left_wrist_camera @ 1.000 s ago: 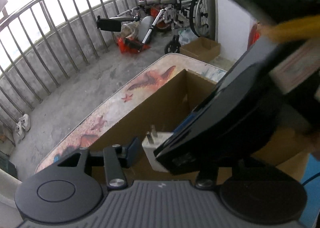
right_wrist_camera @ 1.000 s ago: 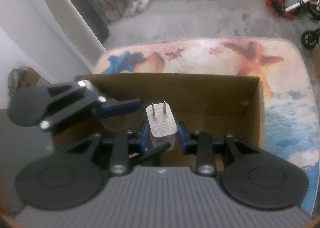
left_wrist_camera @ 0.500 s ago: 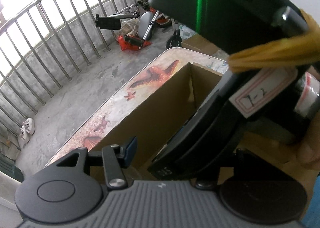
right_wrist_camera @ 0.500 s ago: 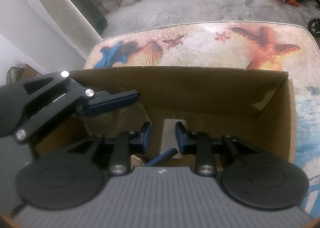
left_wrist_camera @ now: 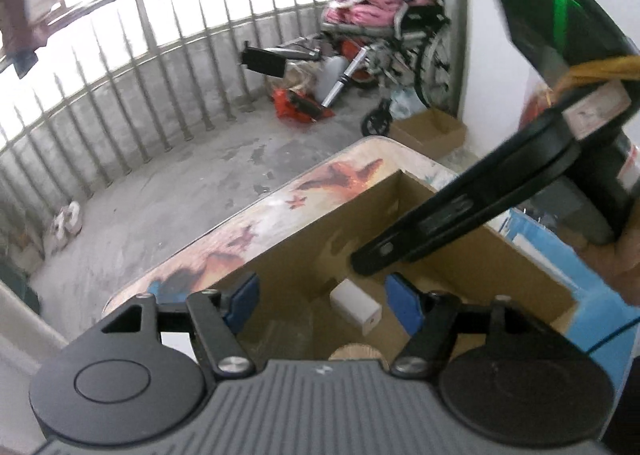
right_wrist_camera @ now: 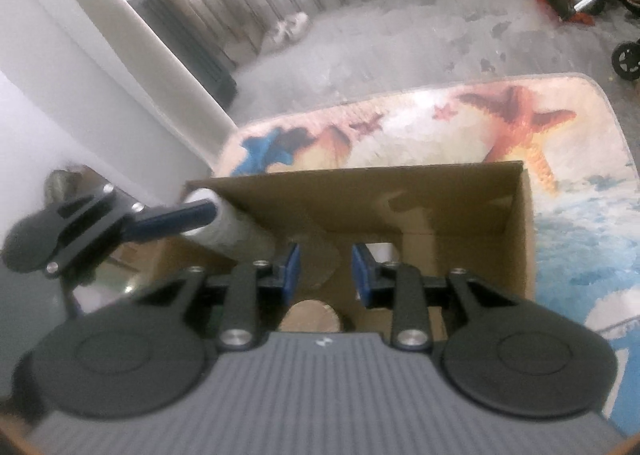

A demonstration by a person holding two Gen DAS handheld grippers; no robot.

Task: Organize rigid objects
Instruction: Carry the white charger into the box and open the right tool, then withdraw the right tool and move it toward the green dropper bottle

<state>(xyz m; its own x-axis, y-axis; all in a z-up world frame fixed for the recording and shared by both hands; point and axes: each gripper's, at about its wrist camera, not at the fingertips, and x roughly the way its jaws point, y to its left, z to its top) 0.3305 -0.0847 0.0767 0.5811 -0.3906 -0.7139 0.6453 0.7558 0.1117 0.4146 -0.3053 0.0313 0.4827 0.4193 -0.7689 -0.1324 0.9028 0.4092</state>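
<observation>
A white plug adapter (left_wrist_camera: pixel 355 305) lies on the floor of an open cardboard box (left_wrist_camera: pixel 328 231), between my left gripper's blue pads. My left gripper (left_wrist_camera: pixel 326 305) is open and empty above the box. My right gripper (right_wrist_camera: pixel 325 269) is open and empty over the same box (right_wrist_camera: pixel 520 223); a corner of the adapter (right_wrist_camera: pixel 382 251) shows behind its right pad. A round wooden lid (right_wrist_camera: pixel 314 315) sits in the box just under the right gripper and also shows in the left wrist view (left_wrist_camera: pixel 356 351). The right gripper's body (left_wrist_camera: pixel 460 223) crosses the left view; the left gripper (right_wrist_camera: pixel 120 223) shows at the right view's left.
The box stands on a table with a starfish-print cloth (right_wrist_camera: pixel 512 123). A clear glass item (right_wrist_camera: pixel 320 259) lies in the box. Beyond are a concrete balcony floor, metal railing (left_wrist_camera: pixel 120 103), a wheelchair (left_wrist_camera: pixel 400 35) and a small cardboard box (left_wrist_camera: pixel 430 129).
My right gripper, shut on the white adapter a second ago, lowered it into the box, opened and drew back up. The adapter now lies on the box floor. The left gripper stayed open.
</observation>
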